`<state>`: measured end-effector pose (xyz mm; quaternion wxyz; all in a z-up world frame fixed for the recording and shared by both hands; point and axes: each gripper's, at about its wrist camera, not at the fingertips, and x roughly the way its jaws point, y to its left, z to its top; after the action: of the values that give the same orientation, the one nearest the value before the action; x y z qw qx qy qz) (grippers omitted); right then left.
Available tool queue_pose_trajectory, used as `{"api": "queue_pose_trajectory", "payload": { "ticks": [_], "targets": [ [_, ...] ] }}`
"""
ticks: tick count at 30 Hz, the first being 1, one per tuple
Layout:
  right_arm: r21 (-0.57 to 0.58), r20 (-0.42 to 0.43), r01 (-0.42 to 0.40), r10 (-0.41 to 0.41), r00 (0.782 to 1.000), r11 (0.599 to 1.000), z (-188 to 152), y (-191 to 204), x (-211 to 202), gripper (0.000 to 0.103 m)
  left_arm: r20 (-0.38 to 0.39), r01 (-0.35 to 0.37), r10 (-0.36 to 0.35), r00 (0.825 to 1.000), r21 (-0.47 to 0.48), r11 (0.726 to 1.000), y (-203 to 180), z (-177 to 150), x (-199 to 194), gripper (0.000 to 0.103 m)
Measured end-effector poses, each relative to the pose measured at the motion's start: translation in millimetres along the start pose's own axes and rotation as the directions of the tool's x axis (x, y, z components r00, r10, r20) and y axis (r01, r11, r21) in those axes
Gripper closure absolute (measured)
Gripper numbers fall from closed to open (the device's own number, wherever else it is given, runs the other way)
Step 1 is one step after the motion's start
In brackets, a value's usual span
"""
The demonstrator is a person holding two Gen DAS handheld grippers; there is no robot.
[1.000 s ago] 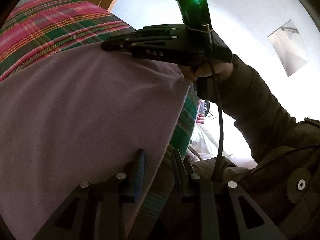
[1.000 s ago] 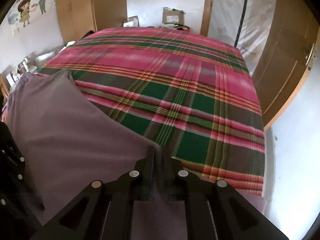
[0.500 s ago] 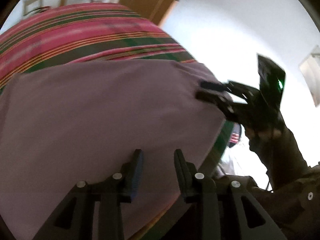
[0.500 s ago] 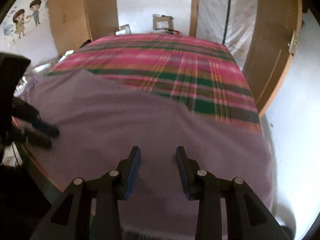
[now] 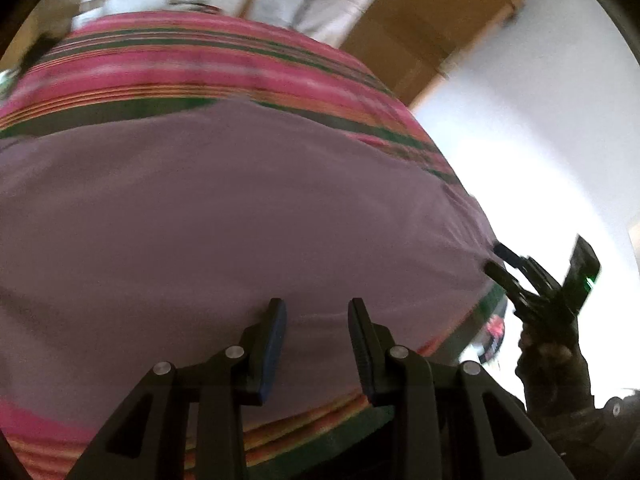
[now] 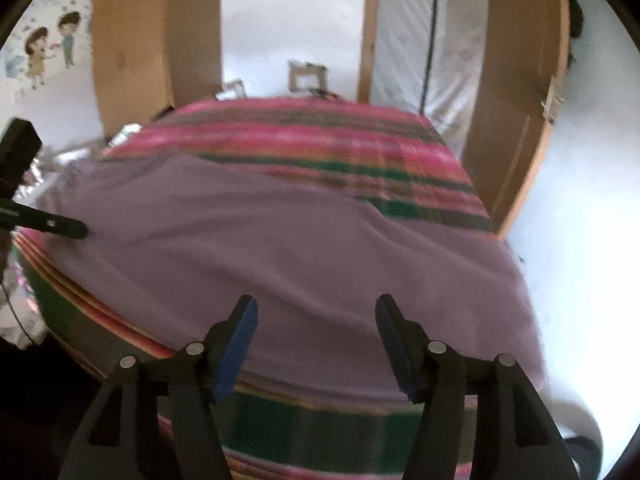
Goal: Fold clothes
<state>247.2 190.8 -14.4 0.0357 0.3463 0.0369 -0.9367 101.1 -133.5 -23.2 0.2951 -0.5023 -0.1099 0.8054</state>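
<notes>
A plain purple garment [image 5: 248,216] lies spread flat across the near end of a bed with a pink and green plaid cover [image 5: 208,68]. My left gripper [image 5: 316,312] hangs open just above the garment's near edge, with nothing between its fingers. To the right, my right gripper [image 5: 498,259] is at the garment's right corner, held by a person's hand [image 5: 552,356]. The right wrist view shows the garment [image 6: 304,248] over the plaid cover [image 6: 320,140]. There my right gripper [image 6: 316,308] stands wide open above the cloth, holding nothing. One finger [image 6: 60,226] of the left gripper touches the cloth's left edge.
Wooden door frames [image 6: 516,92] and a wooden panel [image 6: 132,48] stand beyond the bed. White floor [image 6: 580,216] runs along the bed's right side. Small boxes [image 6: 306,76] sit past the far end. A cartoon sticker [image 6: 48,48] is on the left wall.
The right gripper was shut on the purple cloth and has let go and opened wide. The garment, held up before, now lies flat on the bed. Both grippers have drawn back toward its near edge.
</notes>
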Motion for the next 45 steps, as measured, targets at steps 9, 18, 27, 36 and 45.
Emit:
{"api": "queue_pose_trajectory", "payload": {
  "ticks": [9, 18, 27, 36, 45],
  "targets": [
    [-0.142, 0.015, -0.194, 0.198, 0.98, 0.971, 25.5, 76.4, 15.8, 0.038, 0.088, -0.165, 0.178, 0.98, -0.144, 0.976, 48.3, -7.9, -30.5, 0.07],
    [-0.245, -0.027, -0.346, 0.35, 0.936, 0.906, 43.5, 143.1, 31.7, 0.038, 0.107, -0.153, 0.168, 0.98, -0.136, 0.979, 56.0, -29.5, -48.2, 0.07],
    [-0.359, -0.073, -0.449, 0.455, 0.888, 0.818, 49.6, 203.7, 44.7, 0.038, 0.127, -0.137, 0.159, 0.979, -0.17, 0.976, 71.1, -42.5, -64.3, 0.072],
    [-0.408, -0.124, -0.521, 0.519, 0.845, 0.75, 52.5, 256.5, 67.0, 0.038, 0.144, -0.093, 0.126, 0.982, -0.216, 0.972, 84.1, -50.2, -72.5, 0.072],
    [-0.487, -0.103, -0.509, 0.532, 0.84, 0.71, 55.8, 308.8, 76.4, 0.038, 0.247, -0.053, 0.186, 0.951, -0.462, 0.885, 139.9, -70.6, -110.9, 0.069]
  ]
}}
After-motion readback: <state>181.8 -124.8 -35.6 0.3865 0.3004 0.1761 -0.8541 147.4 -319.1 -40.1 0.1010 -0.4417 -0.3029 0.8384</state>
